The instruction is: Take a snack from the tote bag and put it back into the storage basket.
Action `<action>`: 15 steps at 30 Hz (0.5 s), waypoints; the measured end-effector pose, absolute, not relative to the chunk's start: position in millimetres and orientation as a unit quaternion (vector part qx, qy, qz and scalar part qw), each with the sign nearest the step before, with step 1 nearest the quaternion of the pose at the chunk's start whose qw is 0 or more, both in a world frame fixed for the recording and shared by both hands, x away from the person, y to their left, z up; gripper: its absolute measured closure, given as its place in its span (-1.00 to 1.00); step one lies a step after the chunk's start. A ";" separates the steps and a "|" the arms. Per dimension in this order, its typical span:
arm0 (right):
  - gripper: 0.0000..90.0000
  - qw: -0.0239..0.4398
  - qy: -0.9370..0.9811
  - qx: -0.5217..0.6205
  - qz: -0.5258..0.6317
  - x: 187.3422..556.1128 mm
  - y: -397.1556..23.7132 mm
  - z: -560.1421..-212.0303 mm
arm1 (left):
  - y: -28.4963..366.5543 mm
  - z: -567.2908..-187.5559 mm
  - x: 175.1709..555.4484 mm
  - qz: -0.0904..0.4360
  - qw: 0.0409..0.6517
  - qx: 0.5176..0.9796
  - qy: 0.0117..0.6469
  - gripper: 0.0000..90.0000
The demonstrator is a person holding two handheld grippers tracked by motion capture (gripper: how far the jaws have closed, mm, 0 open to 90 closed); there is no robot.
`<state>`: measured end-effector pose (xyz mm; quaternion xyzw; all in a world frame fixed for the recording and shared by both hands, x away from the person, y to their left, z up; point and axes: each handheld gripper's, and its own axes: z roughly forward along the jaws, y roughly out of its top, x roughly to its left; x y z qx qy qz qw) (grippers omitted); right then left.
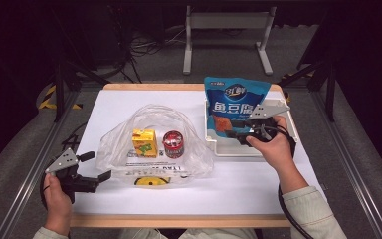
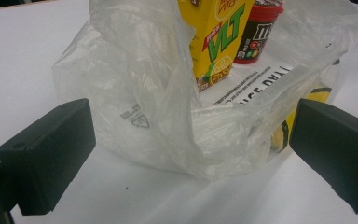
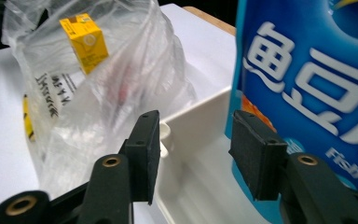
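A clear plastic bag (image 1: 129, 159) lies at the table's middle, with a yellow drink carton (image 1: 144, 143) and a dark red-lidded tub (image 1: 173, 144) standing inside it. A blue snack pouch (image 1: 234, 102) stands upright in a white tray (image 1: 238, 149) at the right. My right gripper (image 1: 236, 130) hovers over the tray just in front of the pouch, open with nothing between its pads. In the right gripper view the right gripper (image 3: 196, 144) has the pouch (image 3: 307, 79) beside one jaw. My left gripper (image 1: 97, 166) rests open at the bag's near left corner. In the left gripper view the left gripper (image 2: 191, 154) frames the bag (image 2: 140, 112), the carton (image 2: 216, 42) and the tub (image 2: 258, 32).
The white table (image 1: 238, 184) ends in a wooden front edge near the person's sleeves. Metal rails run along both sides of the table. A grey stand and cables sit on the floor beyond the far edge.
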<state>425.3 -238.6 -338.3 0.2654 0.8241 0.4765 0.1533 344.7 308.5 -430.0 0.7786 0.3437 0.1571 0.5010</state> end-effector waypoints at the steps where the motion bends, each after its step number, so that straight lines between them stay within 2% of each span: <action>1: 0.13 0.151 0.824 0.263 0.478 425.1 -236.5 -336.8 | 308.4 -430.1 344.7 0.156 0.502 0.777 0.345 -0.99; 5: 0.02 0.140 0.823 0.252 0.489 424.9 -225.9 -332.9 | 307.9 -429.9 344.9 0.157 0.501 0.778 0.344 -0.99; 15: -0.09 0.124 0.824 0.219 0.508 425.2 -195.5 -324.4 | 308.5 -430.2 345.0 0.157 0.503 0.778 0.342 -0.99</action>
